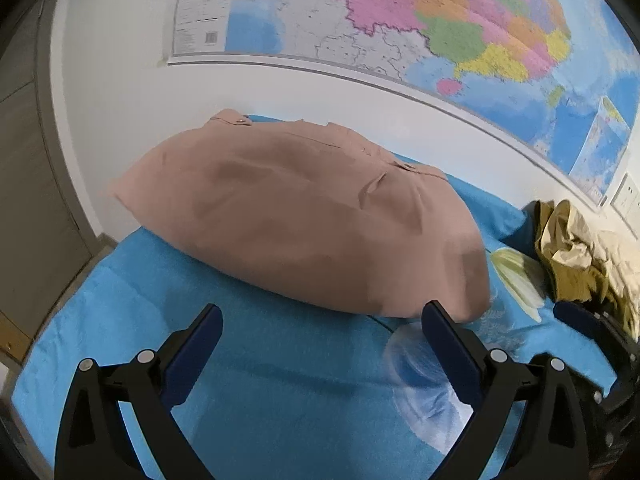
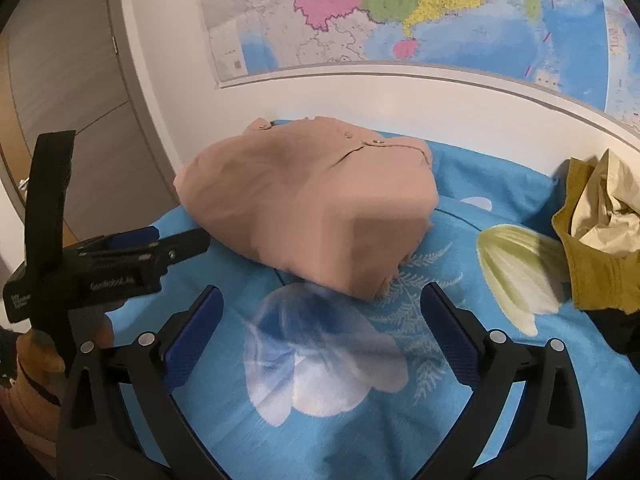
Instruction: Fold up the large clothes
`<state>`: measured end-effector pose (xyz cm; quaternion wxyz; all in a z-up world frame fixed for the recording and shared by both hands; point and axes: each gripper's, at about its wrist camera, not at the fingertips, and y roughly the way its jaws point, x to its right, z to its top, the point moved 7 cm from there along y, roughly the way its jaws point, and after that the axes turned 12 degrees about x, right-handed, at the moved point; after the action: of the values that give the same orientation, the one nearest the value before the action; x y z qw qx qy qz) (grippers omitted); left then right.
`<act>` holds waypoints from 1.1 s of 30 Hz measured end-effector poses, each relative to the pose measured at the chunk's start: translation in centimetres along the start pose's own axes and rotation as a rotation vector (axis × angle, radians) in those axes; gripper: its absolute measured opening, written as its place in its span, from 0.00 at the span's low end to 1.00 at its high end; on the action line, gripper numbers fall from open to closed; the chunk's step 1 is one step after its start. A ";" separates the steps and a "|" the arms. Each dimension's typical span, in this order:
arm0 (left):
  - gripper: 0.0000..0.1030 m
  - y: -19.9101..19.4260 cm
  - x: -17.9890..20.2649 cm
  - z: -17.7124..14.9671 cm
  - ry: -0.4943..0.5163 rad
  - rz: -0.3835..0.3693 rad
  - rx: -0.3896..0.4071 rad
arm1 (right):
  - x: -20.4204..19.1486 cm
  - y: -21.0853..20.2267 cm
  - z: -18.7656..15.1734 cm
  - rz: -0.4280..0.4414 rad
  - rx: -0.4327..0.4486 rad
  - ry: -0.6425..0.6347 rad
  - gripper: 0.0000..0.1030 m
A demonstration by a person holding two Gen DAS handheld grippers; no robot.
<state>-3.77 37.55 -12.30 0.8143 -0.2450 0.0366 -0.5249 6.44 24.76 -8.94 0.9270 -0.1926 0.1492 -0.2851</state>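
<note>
Toward the far edge of the bed, close under the wall, sits the folded pink garment (image 1: 304, 216), snap buttons along its far side, a compact bundle. Judged finished or nearly so. Left gripper (image 1: 322, 322): jaws wide apart, nothing between, just short of the bundle's near edge. Right gripper (image 2: 320, 304): likewise spread and empty, near the bundle's near corner. Both appear clear of the cloth, probably released so the fold can settle. By the right edge lies a crumpled olive-and-cream clothes heap (image 2: 600, 240), likely next. Surface: blue floral bedsheet (image 1: 280, 380), soft, slightly wrinkled. White wall behind carries a large coloured map (image 2: 400, 12); wooden door (image 2: 72, 100) at left.
</note>
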 end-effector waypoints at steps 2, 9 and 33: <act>0.94 -0.4 -0.1 0.1 -0.012 0.000 0.013 | -0.2 -0.3 -0.2 0.003 0.002 -0.003 0.95; 0.94 -1.5 -0.4 -0.1 -0.004 0.041 0.036 | -1.0 -1.1 -0.2 0.005 0.016 -0.017 0.95; 0.94 -2.7 0.9 -1.5 0.064 0.069 0.039 | -1.6 -2.0 -0.3 0.011 0.026 -0.026 0.95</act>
<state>-6.12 35.30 -12.26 0.8350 -0.2110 0.0608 -0.5045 4.06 24.07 -8.03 0.9329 -0.1834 0.1348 -0.2792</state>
